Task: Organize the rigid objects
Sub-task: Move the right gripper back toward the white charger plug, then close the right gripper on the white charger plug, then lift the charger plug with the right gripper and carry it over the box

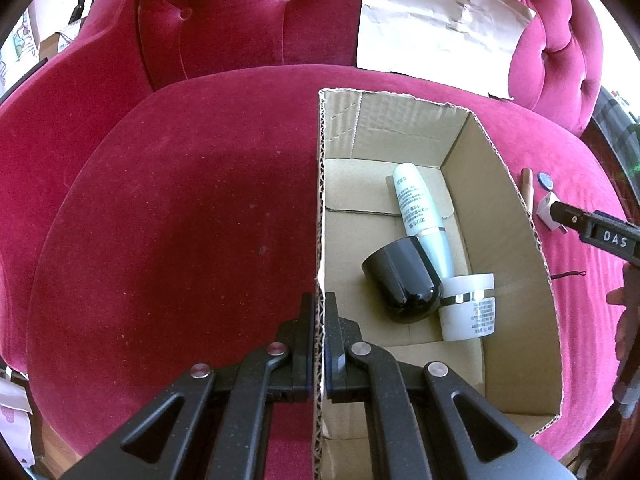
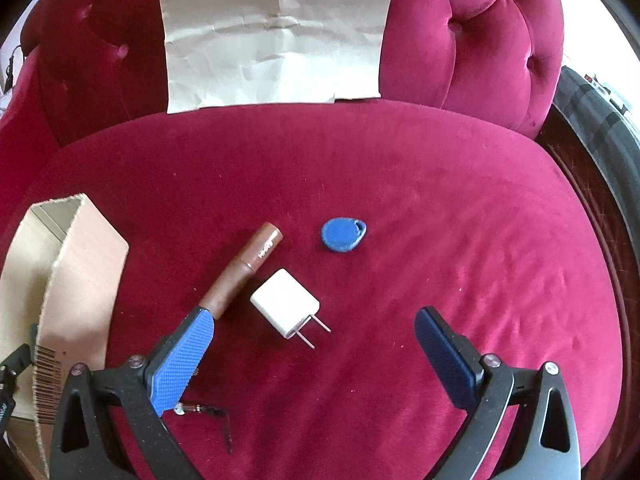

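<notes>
1. Sorting is midway: the left tool (image 1: 319, 320) is clamped tight on the cardboard box (image 1: 516, 240) wall, steadying it at centre frame.
2. The right tool (image 2: 314, 332) stands wide open and empty over the white charger (image 2: 285, 303), lower centre; next, I judge, closing on it.
3. The brown tube (image 2: 244, 270) lettering is too small to read; "DAS" shows at the left view's right edge.

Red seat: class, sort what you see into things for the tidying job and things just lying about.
Job: box, black jar, white jar, tube, brown tube, charger, blue tag.

Lying about: silver sheet, cord.
</notes>
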`<state>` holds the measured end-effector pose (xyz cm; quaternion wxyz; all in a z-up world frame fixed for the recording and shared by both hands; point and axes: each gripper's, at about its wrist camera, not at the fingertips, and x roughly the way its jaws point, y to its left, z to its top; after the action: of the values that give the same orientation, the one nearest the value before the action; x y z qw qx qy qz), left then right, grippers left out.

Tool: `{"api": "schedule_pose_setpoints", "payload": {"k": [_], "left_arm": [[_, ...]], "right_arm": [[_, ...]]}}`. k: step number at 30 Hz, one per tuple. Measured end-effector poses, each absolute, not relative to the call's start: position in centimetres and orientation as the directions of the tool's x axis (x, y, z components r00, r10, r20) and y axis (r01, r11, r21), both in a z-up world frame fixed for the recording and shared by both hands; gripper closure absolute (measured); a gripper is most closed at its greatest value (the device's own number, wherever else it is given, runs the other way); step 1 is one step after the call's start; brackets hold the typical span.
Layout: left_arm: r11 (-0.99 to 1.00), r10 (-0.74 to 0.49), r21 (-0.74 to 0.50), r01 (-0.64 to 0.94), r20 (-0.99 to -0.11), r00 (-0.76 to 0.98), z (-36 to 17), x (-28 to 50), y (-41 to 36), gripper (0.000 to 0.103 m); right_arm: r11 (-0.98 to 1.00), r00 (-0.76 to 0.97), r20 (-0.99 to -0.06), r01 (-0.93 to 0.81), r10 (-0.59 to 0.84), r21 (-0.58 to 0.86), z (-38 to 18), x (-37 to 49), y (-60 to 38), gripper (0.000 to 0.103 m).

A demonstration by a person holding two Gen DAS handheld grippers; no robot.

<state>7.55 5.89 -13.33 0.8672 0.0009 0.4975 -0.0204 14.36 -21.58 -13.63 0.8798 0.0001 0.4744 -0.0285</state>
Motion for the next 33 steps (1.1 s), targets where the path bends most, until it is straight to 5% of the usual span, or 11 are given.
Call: {"api": "schedule_pose_setpoints", "payload": {"k": [9, 15, 20, 33], "left_arm": [[0.999, -0.033, -0.018, 0.036, -0.864, 0.503, -13.4, 7.6, 6.0, 0.100], [0.999, -0.033, -0.018, 0.035, -0.864, 0.502, -13.3, 7.6, 5.9, 0.100], [0.999, -0.034, -0.019, 0.035, -0.864, 0.502, -13.3, 7.6, 5.9, 0.100], [0.999, -0.035, -0.020, 0.035, -0.864, 0.502, -13.3, 7.6, 5.9, 0.100]], "right_arm": [[0.998, 0.541, -0.840, 0.063, -0.047, -0.016, -14.7, 14.7, -21.9, 0.002], [0.997, 0.541, -0.841, 0.070, -0.021, 0.020, -14.9, 14.9, -22.2, 0.020], [0.996, 0.534, -0.845, 0.053, 0.030, 0.068, -15.2, 15.2, -22.1, 0.056], [0.998, 0.539, -0.842, 0.049, 0.001, 0.032, -14.7, 14.7, -21.4, 0.057]]}}
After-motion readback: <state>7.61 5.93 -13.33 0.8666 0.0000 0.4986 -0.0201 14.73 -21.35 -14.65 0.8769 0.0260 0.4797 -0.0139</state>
